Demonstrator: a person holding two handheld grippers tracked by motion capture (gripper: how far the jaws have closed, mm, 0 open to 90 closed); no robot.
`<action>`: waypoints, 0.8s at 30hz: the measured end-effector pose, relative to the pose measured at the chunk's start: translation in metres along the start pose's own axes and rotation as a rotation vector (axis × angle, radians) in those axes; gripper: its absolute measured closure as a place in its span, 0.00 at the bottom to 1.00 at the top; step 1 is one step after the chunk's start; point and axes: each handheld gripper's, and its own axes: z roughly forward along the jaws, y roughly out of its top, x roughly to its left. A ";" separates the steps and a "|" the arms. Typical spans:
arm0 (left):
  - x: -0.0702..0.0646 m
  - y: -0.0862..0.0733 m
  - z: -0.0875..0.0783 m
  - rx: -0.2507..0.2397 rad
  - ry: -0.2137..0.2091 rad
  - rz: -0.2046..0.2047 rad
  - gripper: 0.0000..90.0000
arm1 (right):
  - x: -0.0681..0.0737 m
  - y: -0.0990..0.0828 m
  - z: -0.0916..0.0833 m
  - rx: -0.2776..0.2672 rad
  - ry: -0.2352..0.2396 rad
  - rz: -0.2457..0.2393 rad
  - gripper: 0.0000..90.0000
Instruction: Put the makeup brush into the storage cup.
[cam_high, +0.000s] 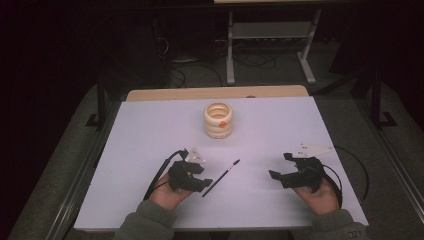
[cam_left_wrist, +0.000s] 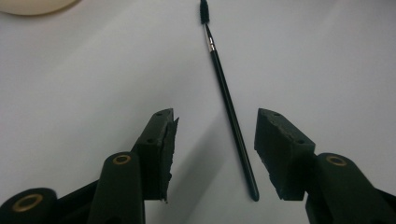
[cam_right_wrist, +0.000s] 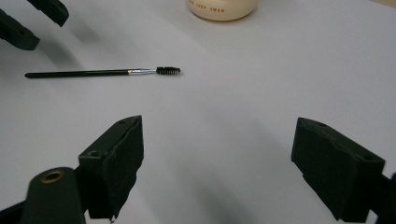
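Left gripper (cam_left_wrist: 215, 140): jaws apart, straddling brush (cam_left_wrist: 229, 109), no grip.
Right gripper (cam_right_wrist: 217, 161): jaws wide, empty.
Holder (cam_high: 218, 120): apart, awaiting brush.
Progress: likely 0 steps done.

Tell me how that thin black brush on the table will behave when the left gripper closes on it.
The brush is a thin, straight, round-looking handle lying flat, so it will probably roll if nudged. It looks stiff and light. The left gripper straddles it with jaws open; such a low, narrow handle may slip out.
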 end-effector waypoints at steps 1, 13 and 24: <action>-0.001 0.000 0.002 0.007 -0.001 -0.001 0.55 | 0.000 0.000 0.000 0.002 0.002 -0.001 0.18; -0.004 0.006 0.021 0.110 -0.023 0.003 0.67 | 0.001 0.000 0.002 0.012 0.005 -0.009 0.18; -0.010 0.010 0.028 0.184 -0.004 -0.029 0.75 | 0.003 0.000 0.003 0.018 0.001 -0.019 0.19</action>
